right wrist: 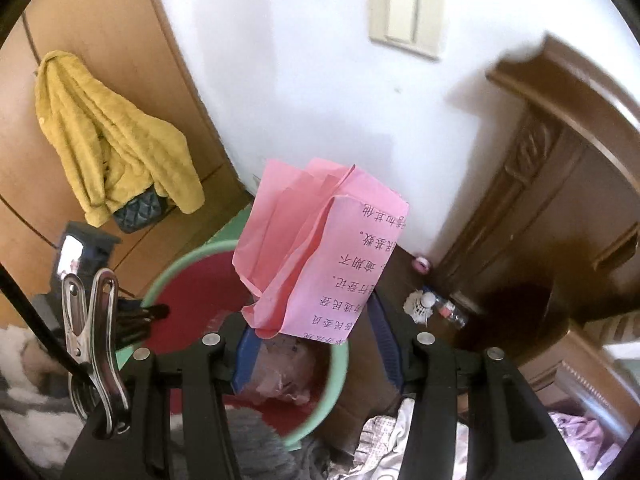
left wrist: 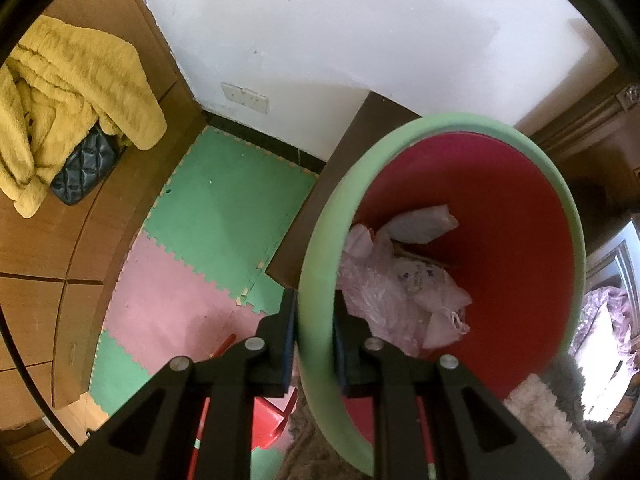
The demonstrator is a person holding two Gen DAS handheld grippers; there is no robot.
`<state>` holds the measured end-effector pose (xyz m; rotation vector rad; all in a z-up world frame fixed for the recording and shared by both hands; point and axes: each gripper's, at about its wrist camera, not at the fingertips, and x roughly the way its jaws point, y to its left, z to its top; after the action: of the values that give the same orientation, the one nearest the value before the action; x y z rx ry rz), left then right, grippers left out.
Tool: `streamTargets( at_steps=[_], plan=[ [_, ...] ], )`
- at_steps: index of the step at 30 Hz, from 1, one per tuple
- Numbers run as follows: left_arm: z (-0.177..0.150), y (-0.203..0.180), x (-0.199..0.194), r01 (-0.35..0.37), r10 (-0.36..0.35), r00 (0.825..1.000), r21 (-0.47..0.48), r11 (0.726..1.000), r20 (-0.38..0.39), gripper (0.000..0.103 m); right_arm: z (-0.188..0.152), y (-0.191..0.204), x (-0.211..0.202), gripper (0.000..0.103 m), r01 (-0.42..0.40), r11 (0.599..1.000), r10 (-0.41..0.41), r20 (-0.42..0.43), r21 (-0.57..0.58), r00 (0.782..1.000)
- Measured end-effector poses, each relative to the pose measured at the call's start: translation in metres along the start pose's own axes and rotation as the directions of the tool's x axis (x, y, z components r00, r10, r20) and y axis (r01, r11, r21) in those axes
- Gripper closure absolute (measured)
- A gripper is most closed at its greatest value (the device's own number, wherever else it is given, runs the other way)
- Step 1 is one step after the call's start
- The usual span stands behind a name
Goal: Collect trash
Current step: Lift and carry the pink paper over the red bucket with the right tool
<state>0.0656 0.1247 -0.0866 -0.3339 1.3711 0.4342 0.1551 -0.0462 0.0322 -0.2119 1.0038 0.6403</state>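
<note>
A red bin with a green rim (left wrist: 316, 264) holds crumpled pink plastic bags and paper (left wrist: 400, 280). My left gripper (left wrist: 314, 344) is shut on the bin's rim, one finger outside and one inside, holding it tilted. In the right wrist view the bin (right wrist: 188, 280) sits below. My right gripper (right wrist: 316, 336) is open, its blue pads wide apart. A crumpled pink printed paper (right wrist: 320, 248) sits between the fingers above the bin's mouth; whether it touches a pad is unclear.
A yellow jacket (left wrist: 72, 92) and dark quilted bag (left wrist: 86, 168) hang on the wooden wardrobe at left. Green and pink foam mats (left wrist: 224, 208) cover the floor. A shuttlecock (right wrist: 420, 304) and plastic bottle (right wrist: 450, 312) lie by the carved wooden bed frame (right wrist: 560, 184).
</note>
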Motion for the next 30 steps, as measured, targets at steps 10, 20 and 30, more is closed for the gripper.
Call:
streamTargets(
  at_steps=[10, 20, 30],
  plan=[
    [-0.005, 0.001, -0.002, 0.005, -0.005, 1.0, -0.014, 1.0, 0.01, 0.087, 0.0, 0.022, 0.003, 0.052, -0.036, 0.998, 0.036, 0.001, -0.058, 0.999],
    [-0.008, -0.001, -0.003, -0.004, 0.004, 1.0, -0.015, 1.0, 0.019, 0.087, -0.002, 0.047, 0.011, 0.052, -0.001, 0.987, 0.0, -0.003, -0.161, 1.0],
    [-0.014, 0.003, -0.003, -0.007, 0.007, 1.0, -0.038, 0.999, 0.003, 0.086, -0.013, 0.067, 0.019, 0.051, 0.007, 0.976, -0.013, -0.028, -0.22, 1.0]
  ],
)
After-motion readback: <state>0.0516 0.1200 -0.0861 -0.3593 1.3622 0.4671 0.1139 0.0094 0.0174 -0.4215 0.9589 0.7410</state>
